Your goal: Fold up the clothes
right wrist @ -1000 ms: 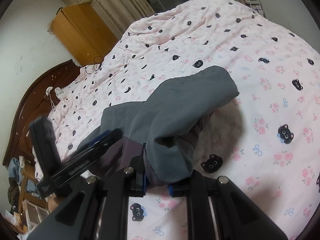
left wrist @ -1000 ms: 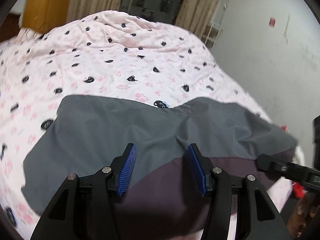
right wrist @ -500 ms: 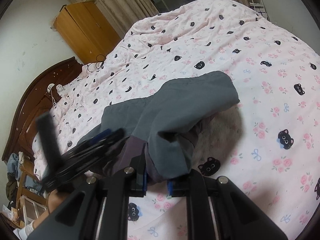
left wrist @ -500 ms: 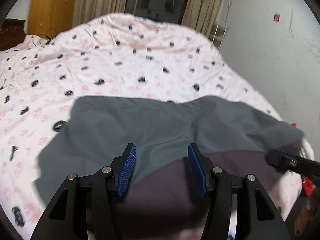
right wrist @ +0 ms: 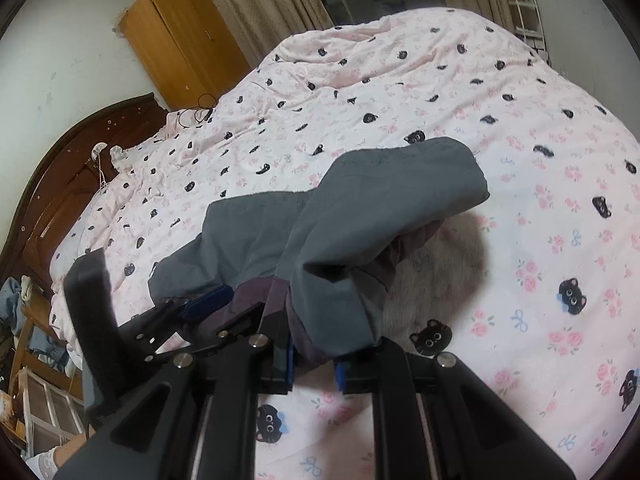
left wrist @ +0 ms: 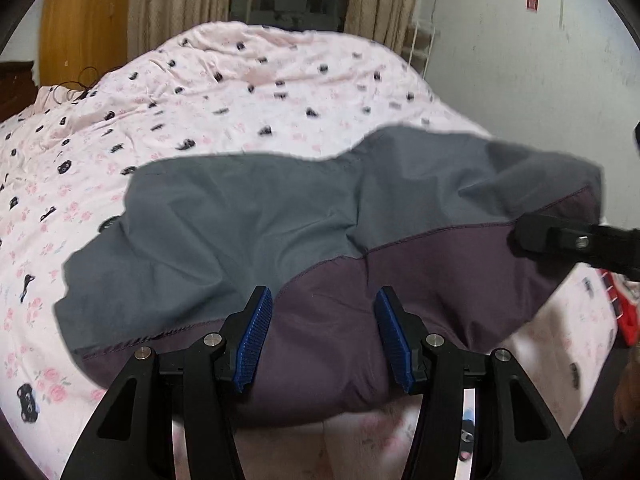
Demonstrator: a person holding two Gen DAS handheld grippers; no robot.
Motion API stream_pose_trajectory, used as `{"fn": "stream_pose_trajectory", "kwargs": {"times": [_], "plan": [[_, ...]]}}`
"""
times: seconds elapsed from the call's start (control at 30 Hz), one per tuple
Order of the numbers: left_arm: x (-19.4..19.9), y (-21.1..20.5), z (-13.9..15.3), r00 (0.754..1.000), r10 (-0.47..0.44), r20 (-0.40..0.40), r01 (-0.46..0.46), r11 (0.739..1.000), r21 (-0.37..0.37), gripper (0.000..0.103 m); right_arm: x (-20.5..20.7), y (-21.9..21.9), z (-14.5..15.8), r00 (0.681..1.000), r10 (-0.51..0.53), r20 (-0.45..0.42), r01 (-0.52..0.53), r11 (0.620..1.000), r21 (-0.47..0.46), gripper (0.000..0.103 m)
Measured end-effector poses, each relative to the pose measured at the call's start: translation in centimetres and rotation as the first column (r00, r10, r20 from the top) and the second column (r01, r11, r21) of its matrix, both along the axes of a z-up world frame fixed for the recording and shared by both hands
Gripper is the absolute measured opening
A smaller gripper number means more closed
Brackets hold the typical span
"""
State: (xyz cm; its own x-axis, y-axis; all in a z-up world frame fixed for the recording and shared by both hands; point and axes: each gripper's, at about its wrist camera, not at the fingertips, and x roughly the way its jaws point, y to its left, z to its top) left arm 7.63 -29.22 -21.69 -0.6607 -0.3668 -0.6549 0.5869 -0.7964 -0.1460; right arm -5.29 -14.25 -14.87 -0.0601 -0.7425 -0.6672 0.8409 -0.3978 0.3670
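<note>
1. Right wrist view: right gripper [right wrist: 314, 364] clamped on garment [right wrist: 352, 216] hem, lifted off bed [right wrist: 540, 184].
2. Left gripper [left wrist: 324, 336] wide, garment between pads, ungripped.
3. Close left on hem, level both, keep cloth taut.
4. Far edge draped on bed.

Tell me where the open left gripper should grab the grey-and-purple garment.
Judging from here, take the purple hem lying between the left gripper fingers, coming straight forward from the near edge. The right gripper already pinches the other end, so this levels the garment.
</note>
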Motion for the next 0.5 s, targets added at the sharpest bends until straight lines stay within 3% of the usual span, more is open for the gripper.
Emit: {"fn": "stream_pose_trajectory", "kwargs": {"times": [0.07,0.27,0.5], "plan": [[1.5,0.3,0.7,0.998,0.017,-0.061,-0.018,1.0,-0.011,0.049,0.1,-0.1,0.4,1.0,0.004,-0.021,-0.004,1.0,-0.001,0.015],[3.7,0.5,1.0,0.992,0.047,-0.121,-0.049,0.999,-0.018,0.049,0.9,-0.7,0.5,0.999,0.029,-0.037,-0.029,1.0,0.012,0.015],[6.0,0.0,1.0,0.981,0.088,-0.176,-0.09,0.996,-0.002,0.049,3.4,-2.0,2.3,0.975,0.098,-0.197,-0.091,0.995,0.047,0.015]]}}
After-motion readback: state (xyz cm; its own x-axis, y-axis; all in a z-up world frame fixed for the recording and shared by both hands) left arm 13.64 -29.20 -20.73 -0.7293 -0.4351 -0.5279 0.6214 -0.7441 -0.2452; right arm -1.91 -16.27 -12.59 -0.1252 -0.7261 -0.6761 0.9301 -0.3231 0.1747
